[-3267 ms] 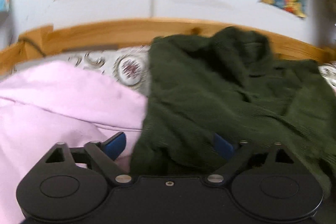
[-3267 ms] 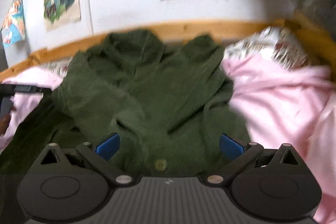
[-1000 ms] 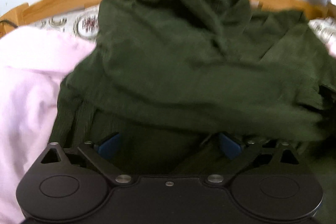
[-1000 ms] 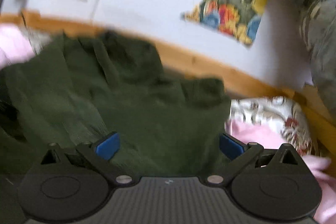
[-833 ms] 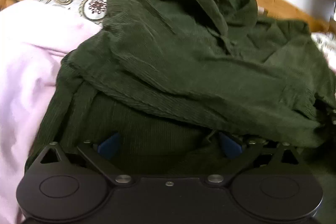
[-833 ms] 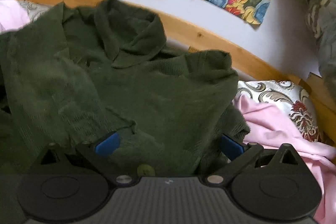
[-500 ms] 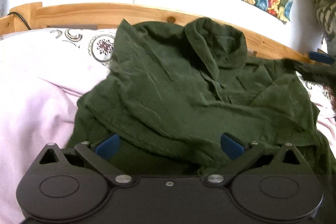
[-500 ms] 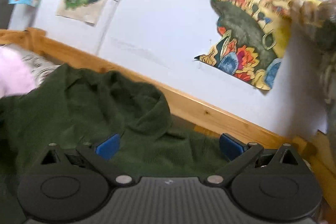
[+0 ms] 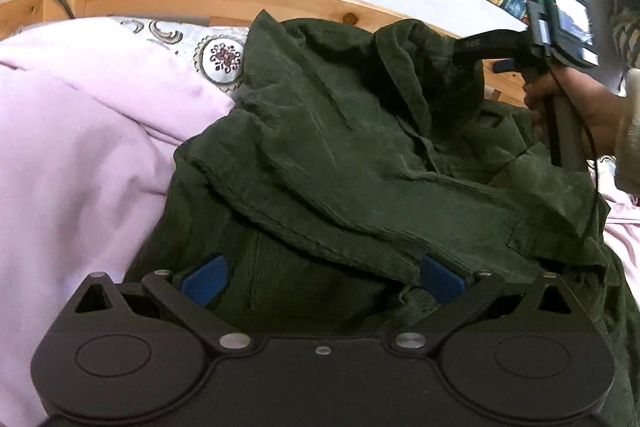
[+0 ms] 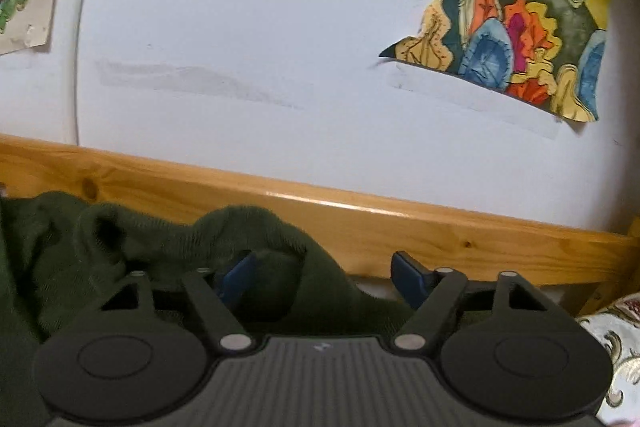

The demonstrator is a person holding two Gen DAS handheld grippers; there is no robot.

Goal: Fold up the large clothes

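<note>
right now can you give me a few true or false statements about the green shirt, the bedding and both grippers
1. The green shirt lies on a pink blanket. True.
2. The left gripper is shut on a sleeve. False: its fingers stand wide apart.
3. The right gripper is down near the hem. False: it is up at the collar.
4. A wooden bed rail runs behind the shirt. True.
5. The wall is bare. False: a colourful poster hangs there.

Soft, even daylight fills both my views. The white wall (image 10: 248, 27) looks bright, without glare. The dark green shirt (image 9: 360, 155) swallows detail in shadowed folds. Fisheye distortion bends the bed rail (image 10: 360, 223); corners blur and darken.
</note>
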